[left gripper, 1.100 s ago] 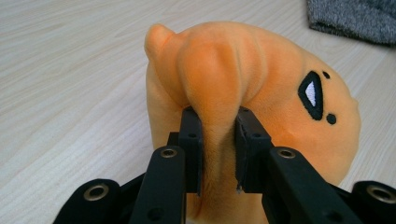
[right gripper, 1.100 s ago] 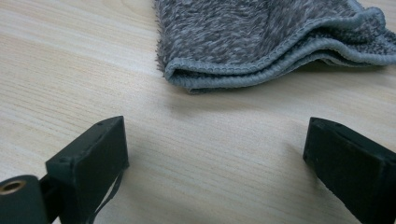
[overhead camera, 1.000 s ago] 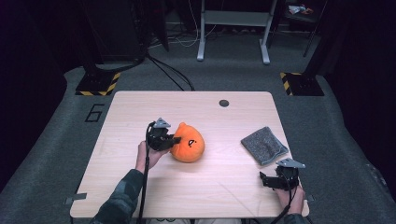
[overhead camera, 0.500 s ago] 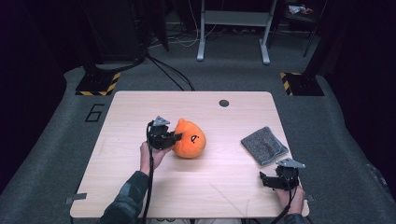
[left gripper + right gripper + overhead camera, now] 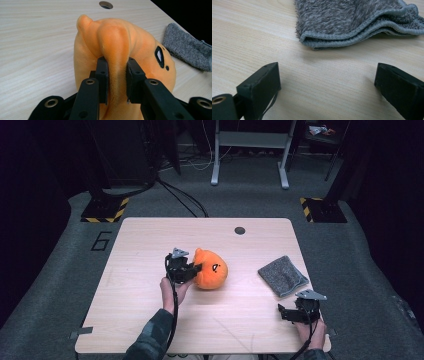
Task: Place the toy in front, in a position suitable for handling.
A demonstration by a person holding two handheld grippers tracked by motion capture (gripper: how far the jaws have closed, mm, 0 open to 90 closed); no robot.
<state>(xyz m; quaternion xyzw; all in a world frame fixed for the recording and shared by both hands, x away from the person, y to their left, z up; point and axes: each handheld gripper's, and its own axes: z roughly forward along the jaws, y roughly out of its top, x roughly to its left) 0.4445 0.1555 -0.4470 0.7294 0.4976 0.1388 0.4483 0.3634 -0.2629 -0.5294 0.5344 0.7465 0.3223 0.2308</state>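
An orange plush (image 5: 211, 269) is seen near the middle of the table (image 5: 135, 310). It is rounded and soft, with a small nub at its top and a black-and-white eye and a small black dot stitched on its face. In the left gripper view a ridge of the plush (image 5: 117, 50) is pinched between the two black jaws, and the fabric is bunched up above them. The left gripper (image 5: 196, 269) is thus clamped on the plush's left side. The right gripper (image 5: 281, 312) is held low near the table's front right corner, its jaws spread wide with only bare wood between them. A folded grey cloth (image 5: 282, 275) is laid just beyond it, well apart from the plush. A round hole (image 5: 240, 230) is seen near the table's far edge.
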